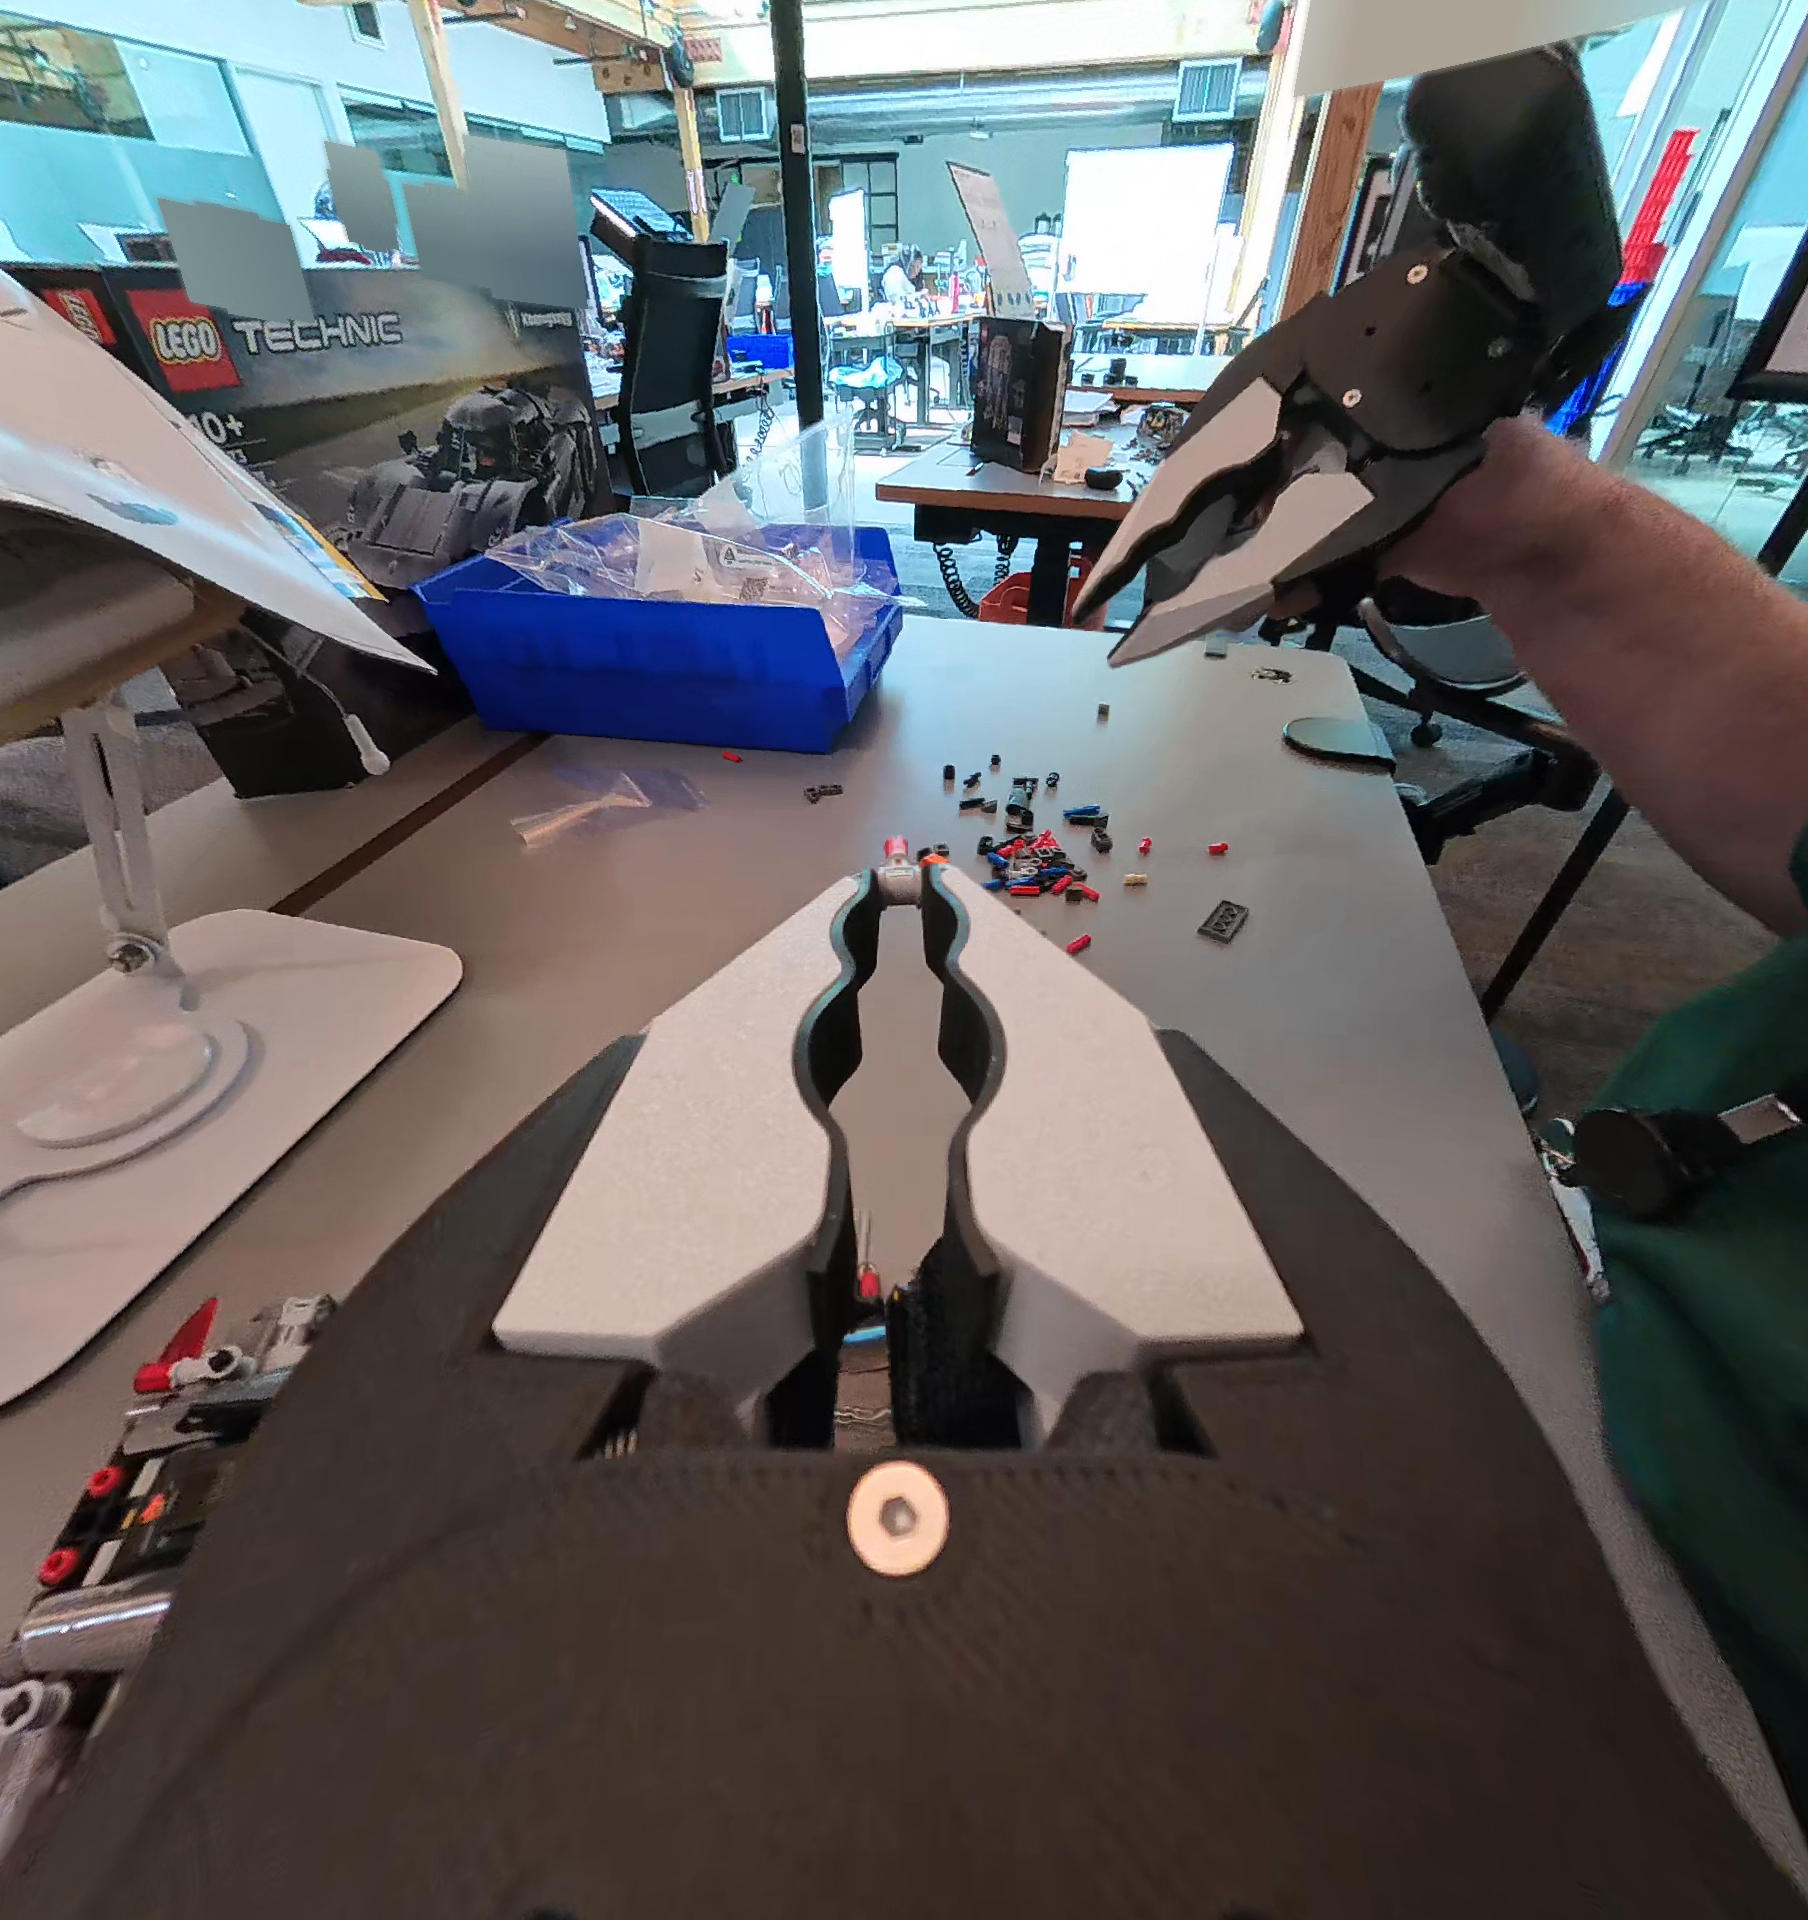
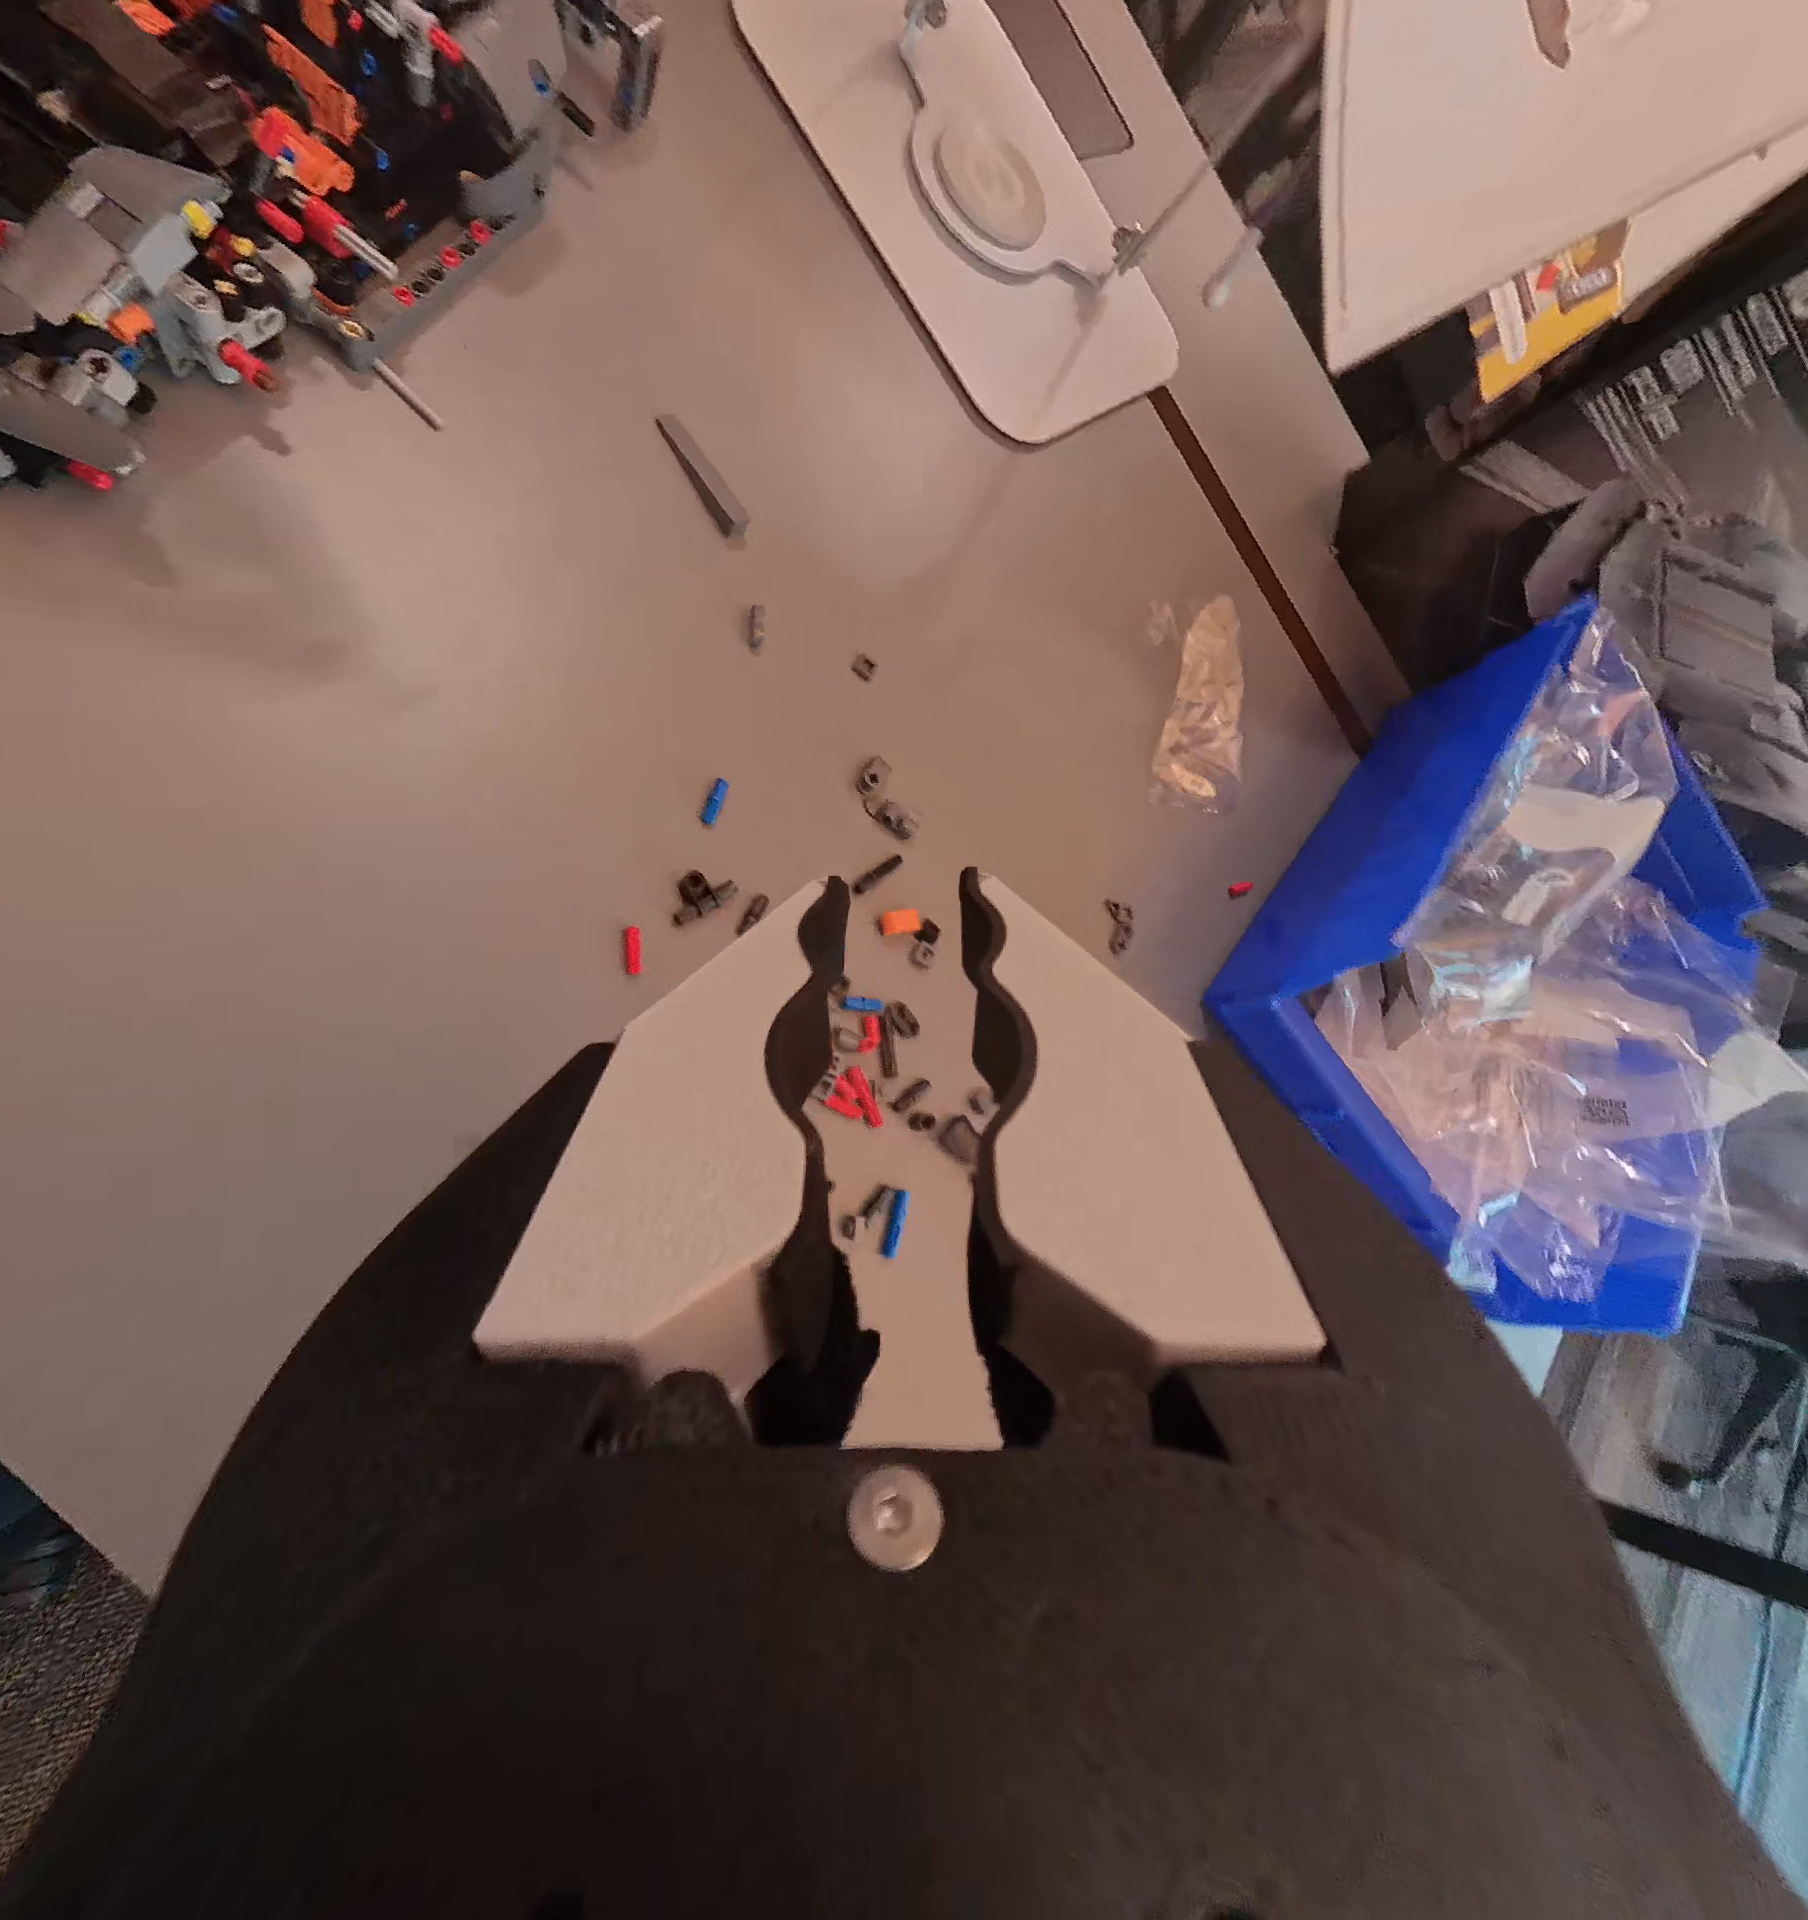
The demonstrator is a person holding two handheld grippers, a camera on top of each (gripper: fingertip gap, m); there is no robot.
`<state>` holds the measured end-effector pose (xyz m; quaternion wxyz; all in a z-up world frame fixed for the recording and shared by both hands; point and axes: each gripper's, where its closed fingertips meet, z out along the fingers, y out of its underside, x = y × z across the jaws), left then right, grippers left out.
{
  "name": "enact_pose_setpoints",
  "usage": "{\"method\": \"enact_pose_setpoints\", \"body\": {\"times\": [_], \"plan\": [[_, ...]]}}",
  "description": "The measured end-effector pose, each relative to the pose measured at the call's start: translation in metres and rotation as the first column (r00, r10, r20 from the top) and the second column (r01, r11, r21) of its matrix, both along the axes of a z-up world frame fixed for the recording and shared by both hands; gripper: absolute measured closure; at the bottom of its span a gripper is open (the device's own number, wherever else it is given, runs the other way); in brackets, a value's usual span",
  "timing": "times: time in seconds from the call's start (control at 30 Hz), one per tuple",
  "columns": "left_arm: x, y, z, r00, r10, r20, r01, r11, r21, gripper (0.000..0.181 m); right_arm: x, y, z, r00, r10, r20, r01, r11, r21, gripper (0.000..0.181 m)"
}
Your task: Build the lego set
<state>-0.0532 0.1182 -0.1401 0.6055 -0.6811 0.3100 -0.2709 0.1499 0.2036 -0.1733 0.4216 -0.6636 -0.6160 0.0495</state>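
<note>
Left wrist view: the left gripper (image 1: 902, 883) has its fingers (image 1: 734, 1060) closed on a small grey connector piece (image 1: 898, 881) with red and orange ends, held above the grey bench (image 1: 588, 914). Just beyond it lies the scatter of loose pieces (image 1: 1045, 847); the blue bin (image 1: 671, 665) of clear bags sits farther back from the scatter. The right gripper (image 1: 1108, 623) hangs in the air above the scatter's far side, fingers parted and holding nothing.

Right wrist view: the right gripper (image 2: 900, 878) looks down on the scatter of loose pieces (image 2: 864, 1081), its fingers (image 2: 661, 1132) apart and empty. The partly built model (image 2: 204, 208) stands well beyond the scatter; the blue bin (image 2: 1284, 1049) is beside the scatter.
</note>
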Motion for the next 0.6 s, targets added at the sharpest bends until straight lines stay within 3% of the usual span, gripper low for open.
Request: {"method": "enact_pose_setpoints", "body": {"times": [0.03,0.27,0.43,0.6], "plan": [[-0.001,0.001,0.001,1.000,0.001,0.002,-0.001,1.000,0.006,0.176,0.008,0.006,0.003,0.999,-0.037,0.001,0.037,0.999,-0.001,0.161],[-0.003,0.002,-0.008,0.997,-0.009,0.073,0.010,1.000,-0.007,0.176,0.074,0.044,-0.002,0.956,-0.288,0.045,0.292,0.947,-0.131,0.160],[-0.005,0.003,-0.010,0.997,-0.005,0.072,0.005,1.000,-0.009,0.176,0.093,0.057,-0.036,0.916,-0.380,0.125,0.400,0.887,-0.233,0.162],[-0.007,0.003,-0.012,0.997,-0.001,0.079,0.003,1.000,-0.018,0.176,0.089,0.059,-0.063,0.897,-0.395,0.200,0.441,0.833,-0.335,0.162]]}}
